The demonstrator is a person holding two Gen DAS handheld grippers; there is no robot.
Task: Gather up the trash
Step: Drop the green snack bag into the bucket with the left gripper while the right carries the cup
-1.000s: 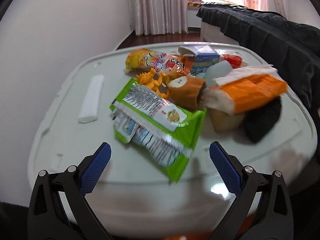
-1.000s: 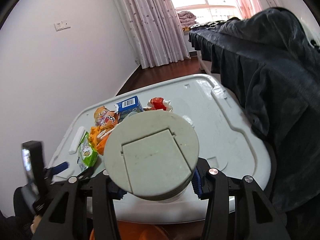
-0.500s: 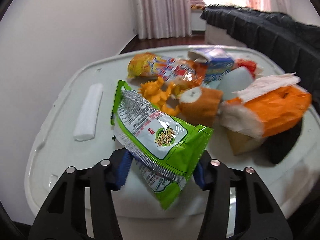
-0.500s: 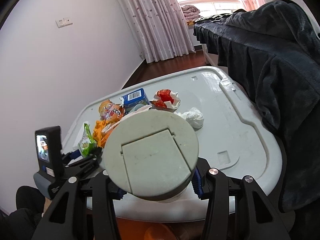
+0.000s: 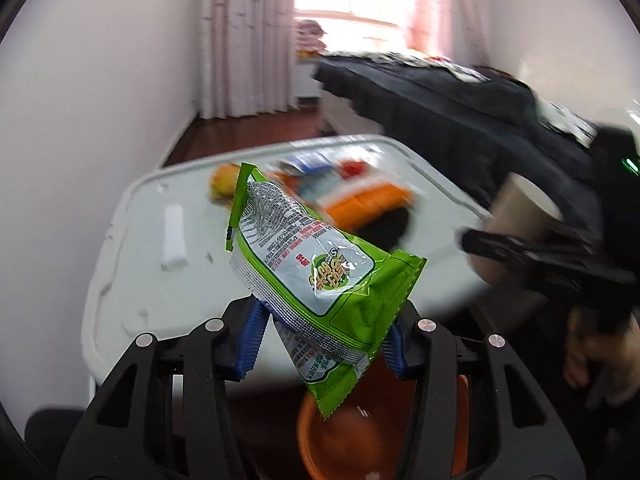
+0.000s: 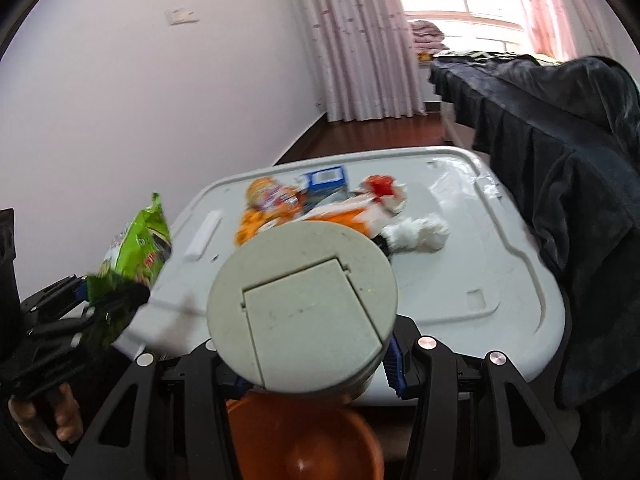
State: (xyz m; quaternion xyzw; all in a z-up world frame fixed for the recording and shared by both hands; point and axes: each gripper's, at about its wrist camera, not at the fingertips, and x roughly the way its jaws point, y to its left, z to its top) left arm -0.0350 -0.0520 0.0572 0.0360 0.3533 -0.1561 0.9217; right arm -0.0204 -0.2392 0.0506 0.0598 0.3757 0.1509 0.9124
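Note:
A green snack packet (image 5: 320, 264) hangs in the air with my left gripper (image 5: 322, 336) shut on its lower part, off the white table (image 5: 132, 280) and above an orange basin (image 5: 360, 432). The right wrist view shows that packet (image 6: 136, 248) and the left gripper (image 6: 80, 308) at the left edge. My right gripper (image 6: 316, 372) is shut on a grey round cup (image 6: 304, 308), whose flat end faces the camera. More trash lies on the table: an orange packet (image 6: 276, 208), a blue carton (image 6: 324, 178), a red and white wrapper (image 6: 382, 192) and white tissue (image 6: 420, 236).
The orange basin (image 6: 304, 440) stands on the floor below the table's near edge. A white bar (image 6: 202, 236) lies on the table's left side. A dark blanket (image 6: 560, 160) hangs over furniture along the right. A white wall runs along the left.
My left gripper closed on the green packet, then lifted it off the table and drew it back over the basin. The right gripper kept the cup and shifted a little.

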